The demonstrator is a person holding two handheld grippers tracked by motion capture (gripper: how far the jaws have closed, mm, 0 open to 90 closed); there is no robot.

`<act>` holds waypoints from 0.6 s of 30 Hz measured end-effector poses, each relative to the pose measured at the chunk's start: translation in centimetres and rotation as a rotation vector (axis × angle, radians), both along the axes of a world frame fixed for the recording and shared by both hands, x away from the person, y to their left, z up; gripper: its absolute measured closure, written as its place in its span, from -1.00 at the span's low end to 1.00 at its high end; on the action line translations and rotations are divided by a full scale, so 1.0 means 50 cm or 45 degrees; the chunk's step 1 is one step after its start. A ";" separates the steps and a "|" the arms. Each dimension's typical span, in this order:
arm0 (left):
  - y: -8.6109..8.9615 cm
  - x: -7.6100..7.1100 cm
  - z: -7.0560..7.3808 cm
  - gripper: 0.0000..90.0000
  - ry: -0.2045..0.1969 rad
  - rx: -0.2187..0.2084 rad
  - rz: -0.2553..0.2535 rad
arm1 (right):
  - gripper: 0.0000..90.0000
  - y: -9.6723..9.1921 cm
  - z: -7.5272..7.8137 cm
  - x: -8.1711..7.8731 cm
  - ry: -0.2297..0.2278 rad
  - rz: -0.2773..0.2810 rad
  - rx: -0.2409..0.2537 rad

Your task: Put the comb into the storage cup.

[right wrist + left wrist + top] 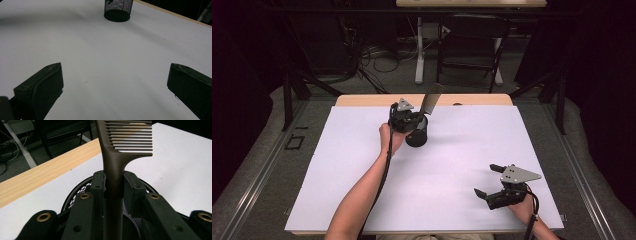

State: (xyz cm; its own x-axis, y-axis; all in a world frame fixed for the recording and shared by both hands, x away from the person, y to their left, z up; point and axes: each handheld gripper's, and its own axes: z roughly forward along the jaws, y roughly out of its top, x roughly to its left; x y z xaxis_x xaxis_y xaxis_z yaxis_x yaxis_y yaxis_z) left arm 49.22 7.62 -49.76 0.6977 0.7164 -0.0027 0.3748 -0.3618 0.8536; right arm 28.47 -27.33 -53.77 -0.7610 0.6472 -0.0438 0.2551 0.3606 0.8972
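A dark brown comb (113,170) stands upright with its handle down inside a black mesh cup (417,136) on the white sheet. My left gripper (414,118) hangs over the cup's rim (75,195), shut on the comb's handle; the comb's teeth (431,100) rise above it. My right gripper (489,181) rests low near the table's front right, open, with nothing between its fingers (42,87). In the right gripper view the mesh cup (118,10) stands far off at the top.
A white sheet (462,150) covers the table, with a strip of bare wood (362,100) along the far edge. Beyond the table stand a dark chair (472,45), a white desk leg (419,50) and cables on the floor.
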 end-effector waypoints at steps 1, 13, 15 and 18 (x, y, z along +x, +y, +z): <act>-0.001 0.000 0.000 0.59 0.002 0.009 0.000 | -0.99 0.000 0.000 0.000 -0.001 0.000 0.000; 0.015 -0.017 0.022 -0.24 0.014 -0.045 0.013 | -1.00 0.001 0.000 0.000 -0.003 0.002 -0.007; 0.018 -0.020 0.028 -0.35 0.019 -0.034 0.019 | -1.00 0.001 0.000 0.000 -0.003 0.002 -0.007; 0.023 -0.024 0.034 -0.49 0.022 -0.021 0.010 | -1.00 0.001 0.000 0.000 -0.004 0.001 -0.005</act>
State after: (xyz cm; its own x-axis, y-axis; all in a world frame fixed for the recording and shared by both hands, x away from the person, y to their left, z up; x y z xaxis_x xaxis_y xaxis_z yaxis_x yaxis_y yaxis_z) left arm 48.04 8.75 -48.05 0.6918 0.7216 -0.0261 0.3920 -0.3449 0.8529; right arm 28.46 -27.27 -53.75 -0.7615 0.6463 -0.0489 0.2520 0.3647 0.8964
